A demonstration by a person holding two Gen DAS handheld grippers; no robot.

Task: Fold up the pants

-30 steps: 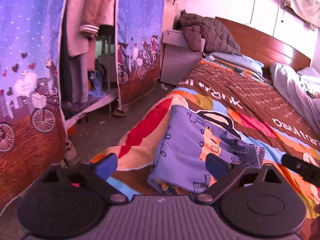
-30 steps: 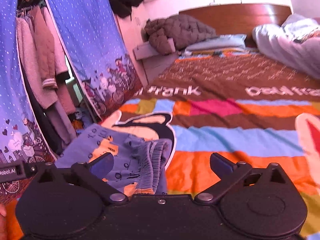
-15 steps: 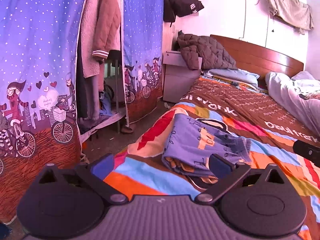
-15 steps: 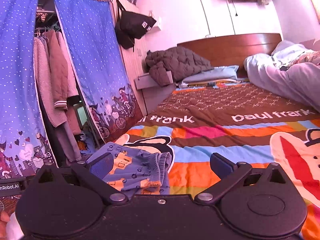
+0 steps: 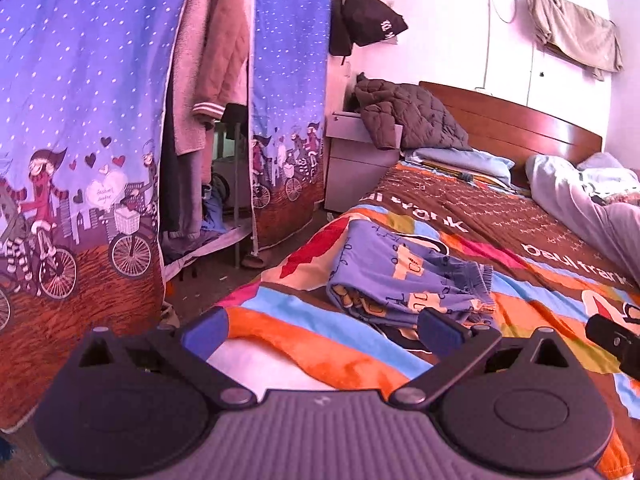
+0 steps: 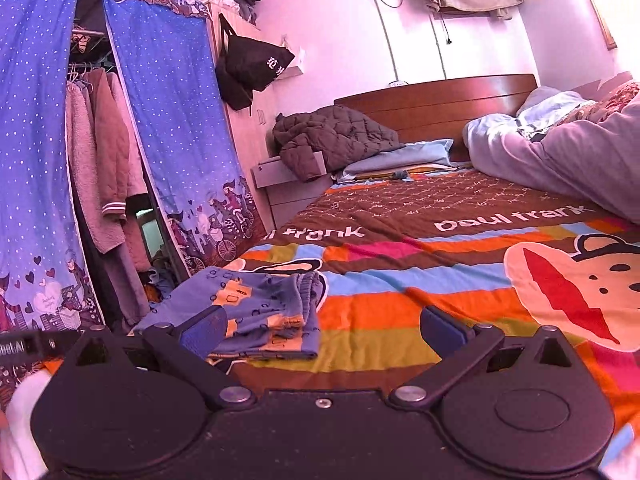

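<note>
Both grippers [image 5: 322, 332] [image 6: 320, 330] farther back, open, folded pants [image 5: 404, 276] near bed [image 5: 280, 272] edge.

White lettering "paul frank" runs twice along the brown band of the multicoloured striped bedspread [image 6: 460, 208]. The hanging black fabric bag [image 6: 256, 66] carries white characters too small to read.

Bright, even daylight with purple-pink cast, strong fisheye bending and dark corners, my views mostly sharp.
</note>
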